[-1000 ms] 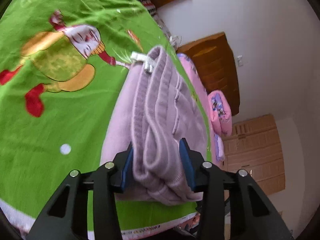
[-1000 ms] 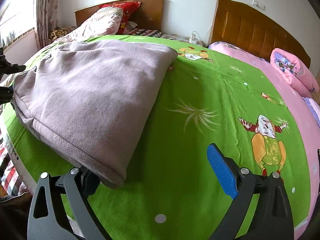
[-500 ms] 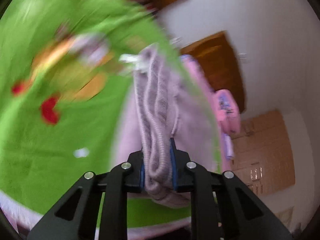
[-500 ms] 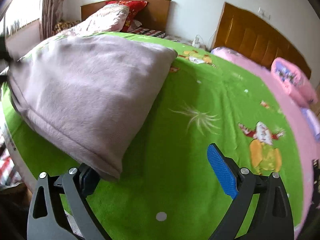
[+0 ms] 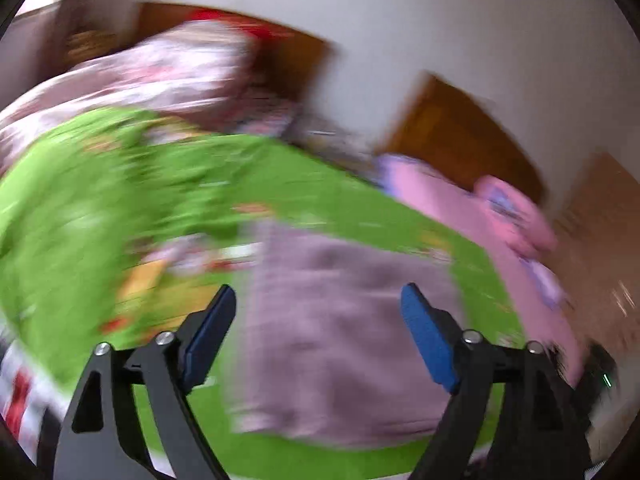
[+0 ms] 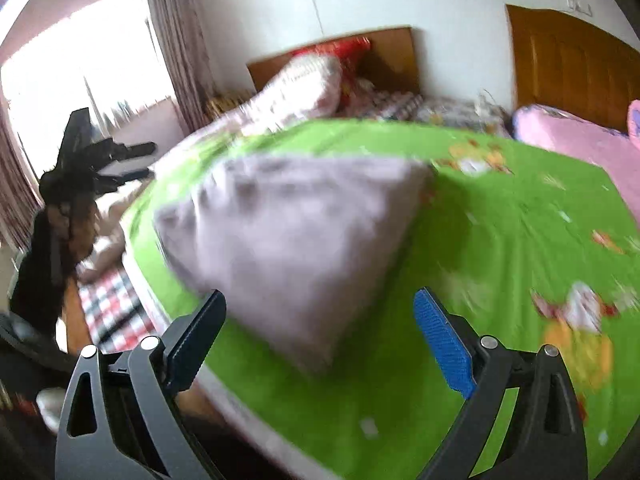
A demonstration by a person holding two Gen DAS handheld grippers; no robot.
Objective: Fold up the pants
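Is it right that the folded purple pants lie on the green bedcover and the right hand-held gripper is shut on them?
No. The right wrist view shows the right hand-held gripper open, its pads clear of the pants. The pants do lie on the green bedcover.

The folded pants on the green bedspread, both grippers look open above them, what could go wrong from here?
1. The pants lie near the bedspread's front edge; a nudge might slide them off.
2. The left gripper is opening with nothing between its pads, and the view is blurred; a hasty move could catch the fabric and undo the fold.
3. The right gripper hangs open over the nearest corner and could snag it.
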